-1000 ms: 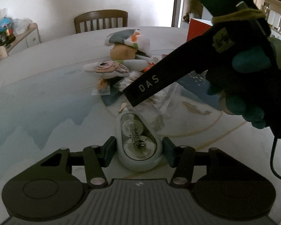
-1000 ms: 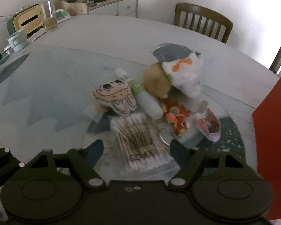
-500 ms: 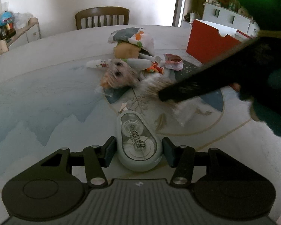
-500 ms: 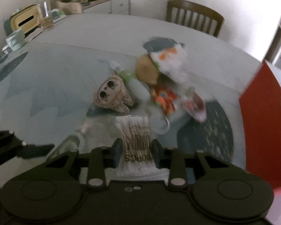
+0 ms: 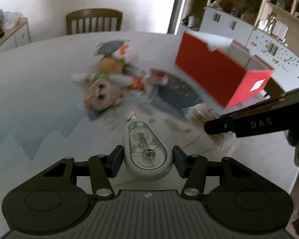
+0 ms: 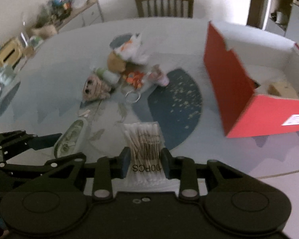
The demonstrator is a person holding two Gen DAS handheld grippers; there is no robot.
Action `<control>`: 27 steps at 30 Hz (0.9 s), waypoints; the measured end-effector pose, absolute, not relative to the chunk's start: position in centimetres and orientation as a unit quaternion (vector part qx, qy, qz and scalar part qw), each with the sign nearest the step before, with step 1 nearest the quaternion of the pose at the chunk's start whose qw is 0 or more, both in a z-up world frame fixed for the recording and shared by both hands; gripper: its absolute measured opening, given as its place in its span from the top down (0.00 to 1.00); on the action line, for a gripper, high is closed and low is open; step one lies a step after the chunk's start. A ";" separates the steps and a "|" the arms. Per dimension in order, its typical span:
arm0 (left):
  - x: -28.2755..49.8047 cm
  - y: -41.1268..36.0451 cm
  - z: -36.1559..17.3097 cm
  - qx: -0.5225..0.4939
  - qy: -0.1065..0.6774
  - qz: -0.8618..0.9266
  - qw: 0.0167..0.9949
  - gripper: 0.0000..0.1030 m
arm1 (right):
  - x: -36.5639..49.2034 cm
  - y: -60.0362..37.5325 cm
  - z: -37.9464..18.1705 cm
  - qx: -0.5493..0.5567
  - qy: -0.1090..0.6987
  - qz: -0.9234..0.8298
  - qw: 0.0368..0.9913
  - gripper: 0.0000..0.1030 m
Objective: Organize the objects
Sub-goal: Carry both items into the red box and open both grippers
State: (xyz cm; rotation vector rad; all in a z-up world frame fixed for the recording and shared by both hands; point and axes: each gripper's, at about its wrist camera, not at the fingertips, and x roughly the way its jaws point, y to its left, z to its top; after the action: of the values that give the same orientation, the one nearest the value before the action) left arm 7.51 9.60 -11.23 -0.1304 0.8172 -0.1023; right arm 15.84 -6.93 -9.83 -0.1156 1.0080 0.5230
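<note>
Round pale table (image 6: pixel 49 55), cluttered centre. Right gripper (image 6: pixel 144 160) clamps clear bag of cotton swabs (image 6: pixel 143 139), lifted; open red cardboard box (image 6: pixel 239 91) lies ahead-right, nearer this hand. Left gripper (image 5: pixel 147 160) spread, pads flanking grey correction-tape dispenser (image 5: pixel 145 147), long axis pointing away.

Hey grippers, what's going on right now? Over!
Right gripper shut on cotton swab pack. Left gripper open around correction tape. Red box open, path clear.
</note>
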 end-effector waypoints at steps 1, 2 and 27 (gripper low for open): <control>7.7 9.2 -10.6 -0.061 0.391 -0.057 0.916 0.49 | 15.9 -7.3 -9.3 -0.050 0.474 0.245 0.844 0.69; 7.9 8.7 -10.0 -0.058 0.385 -0.063 0.919 0.49 | 15.9 -7.8 -8.6 -0.045 0.471 0.241 0.848 0.69; 14.7 -4.2 -1.4 0.005 0.297 -0.152 0.943 0.49 | 20.4 -20.2 -1.1 0.023 0.385 0.180 0.905 0.69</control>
State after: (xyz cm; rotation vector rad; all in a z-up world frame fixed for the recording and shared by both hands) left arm 14.73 -4.24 -1.42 0.0105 0.6057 -0.3103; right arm 20.41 -20.22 -1.09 0.0479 0.7963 0.3728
